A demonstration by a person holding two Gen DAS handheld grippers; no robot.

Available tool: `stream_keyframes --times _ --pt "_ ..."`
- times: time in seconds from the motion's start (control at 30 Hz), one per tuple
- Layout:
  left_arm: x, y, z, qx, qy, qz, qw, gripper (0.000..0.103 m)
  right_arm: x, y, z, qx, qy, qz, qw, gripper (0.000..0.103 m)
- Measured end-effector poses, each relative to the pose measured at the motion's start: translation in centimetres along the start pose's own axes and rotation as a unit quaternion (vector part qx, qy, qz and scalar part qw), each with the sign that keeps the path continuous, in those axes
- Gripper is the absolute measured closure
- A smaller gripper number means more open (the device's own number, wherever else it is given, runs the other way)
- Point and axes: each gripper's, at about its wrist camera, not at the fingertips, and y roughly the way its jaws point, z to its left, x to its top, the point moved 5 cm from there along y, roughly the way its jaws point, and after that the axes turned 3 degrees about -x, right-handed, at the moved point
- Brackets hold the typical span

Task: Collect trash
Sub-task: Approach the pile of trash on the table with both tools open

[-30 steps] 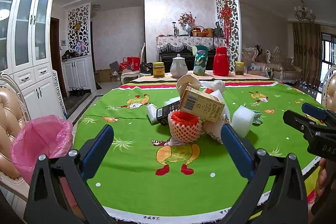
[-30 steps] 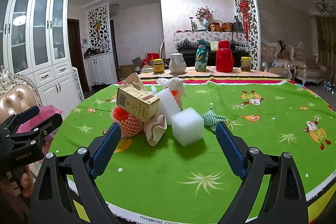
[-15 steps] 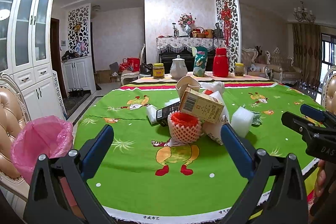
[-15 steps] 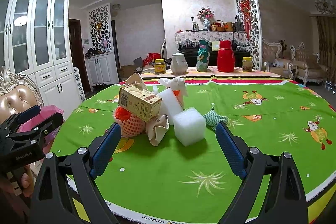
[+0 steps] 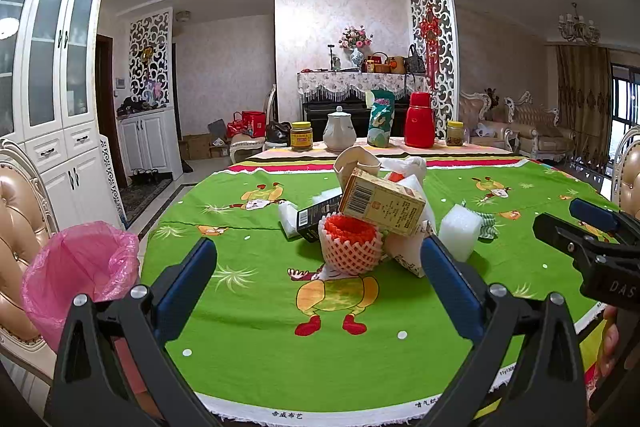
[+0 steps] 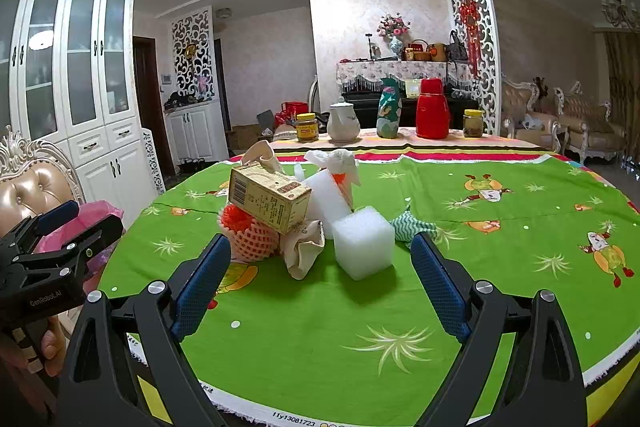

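Note:
A pile of trash lies mid-table: a tan carton resting on an orange foam fruit net, a black box, a white foam cube, crumpled paper and a green-striped wrapper. My left gripper is open and empty, near the table's front edge, short of the pile. My right gripper is open and empty, in front of the foam cube. A bin with a pink bag stands left of the table.
The round table has a green cartoon cloth. At its far side stand a jar, white teapot, green bag, red thermos. A padded chair is at the left; cabinets behind it.
Both grippers have barely shifted; the right view has crept slightly closer to the pile. Nothing was grasped or moved.

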Motion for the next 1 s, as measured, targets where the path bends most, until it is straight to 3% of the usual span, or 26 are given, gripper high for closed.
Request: stream_keyframes --times 1.0 --pt "0.01 -0.05 -0.04 -0.001 -0.002 -0.002 1.0000 0.004 -0.16 -0.05 0.04 0.008 -0.001 0.004 1.000 0.017"
